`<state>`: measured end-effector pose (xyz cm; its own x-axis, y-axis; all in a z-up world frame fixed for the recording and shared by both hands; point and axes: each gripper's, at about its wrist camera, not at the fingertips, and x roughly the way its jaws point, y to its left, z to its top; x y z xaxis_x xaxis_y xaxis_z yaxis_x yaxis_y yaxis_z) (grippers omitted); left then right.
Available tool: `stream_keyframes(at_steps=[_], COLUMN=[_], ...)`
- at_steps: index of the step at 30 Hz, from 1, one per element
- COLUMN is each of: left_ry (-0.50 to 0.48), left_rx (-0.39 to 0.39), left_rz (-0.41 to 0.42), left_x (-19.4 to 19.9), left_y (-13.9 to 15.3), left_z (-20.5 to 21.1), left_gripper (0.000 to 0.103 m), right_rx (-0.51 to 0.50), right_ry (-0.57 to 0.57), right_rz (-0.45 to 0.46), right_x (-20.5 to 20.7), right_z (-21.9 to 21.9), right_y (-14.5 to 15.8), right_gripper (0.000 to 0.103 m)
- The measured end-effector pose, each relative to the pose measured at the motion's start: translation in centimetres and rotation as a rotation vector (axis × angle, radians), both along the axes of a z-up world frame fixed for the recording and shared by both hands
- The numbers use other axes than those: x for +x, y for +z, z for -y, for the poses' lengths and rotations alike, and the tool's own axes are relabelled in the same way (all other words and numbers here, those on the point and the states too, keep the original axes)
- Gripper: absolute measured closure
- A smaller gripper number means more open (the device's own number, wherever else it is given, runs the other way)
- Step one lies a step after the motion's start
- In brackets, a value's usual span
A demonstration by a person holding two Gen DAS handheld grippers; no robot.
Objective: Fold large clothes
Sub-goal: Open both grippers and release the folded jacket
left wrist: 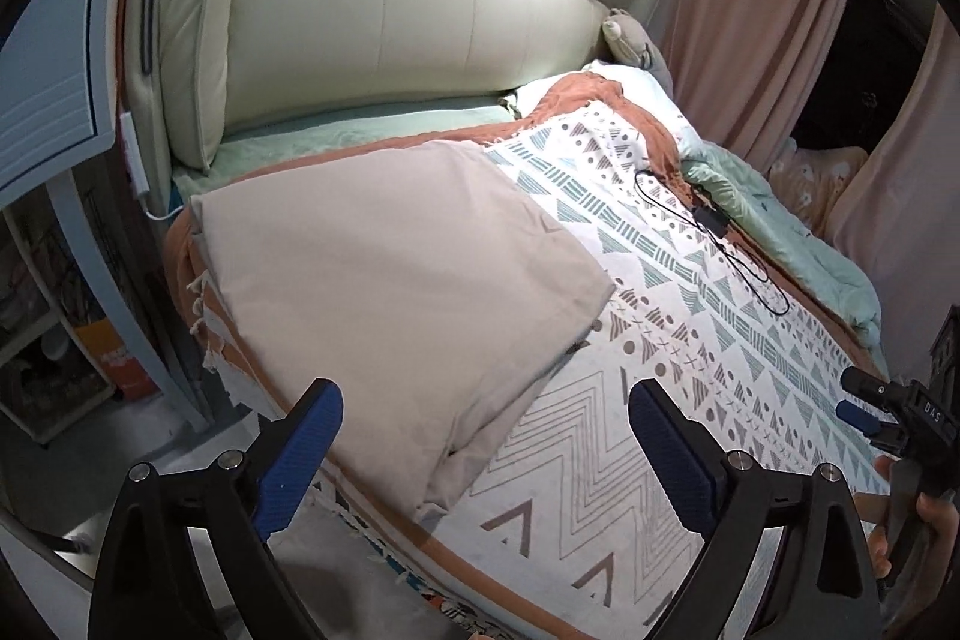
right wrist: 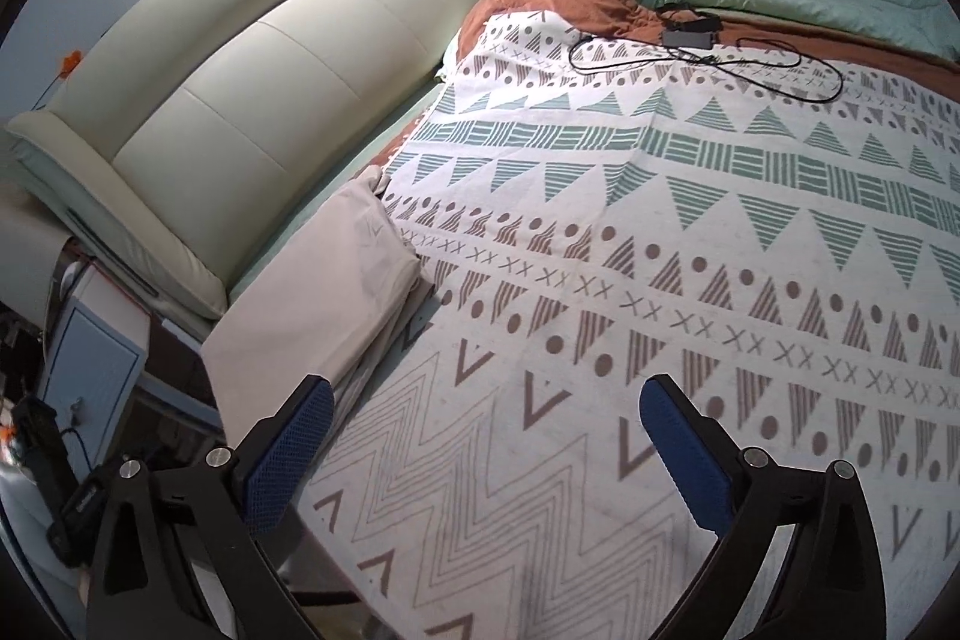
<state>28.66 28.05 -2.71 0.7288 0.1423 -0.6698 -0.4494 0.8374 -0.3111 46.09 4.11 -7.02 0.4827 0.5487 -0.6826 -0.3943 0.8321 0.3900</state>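
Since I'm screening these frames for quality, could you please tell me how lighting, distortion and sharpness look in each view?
Left wrist view: strong fisheye bowing of the headboard, dark circular vignette at the corners, even soft light on the beige folded cloth, no glare. Right wrist view: same barrel bend and dark rim, a bright band along the headboard, patterned blanket sharp.

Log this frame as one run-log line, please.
stage: garment folded | beige folded garment lies on patterned bedspread near headboard side | left gripper open, empty | right gripper open, empty | black cable far side
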Motion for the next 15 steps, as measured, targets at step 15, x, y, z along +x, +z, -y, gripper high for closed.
stream_keyframes(at_steps=[15], left_ry=[-0.156], left_rx=[0.108], left_rz=[0.078], left_x=[-1.2], left_y=[3.6], left_z=[10.3], left_gripper=[0.004], right_rx=[-0.069], right_ry=[-0.114], right_rz=[0.170], right_x=[-7.8], right_z=[11.8], right_y=[3.7], right_gripper=[0.000])
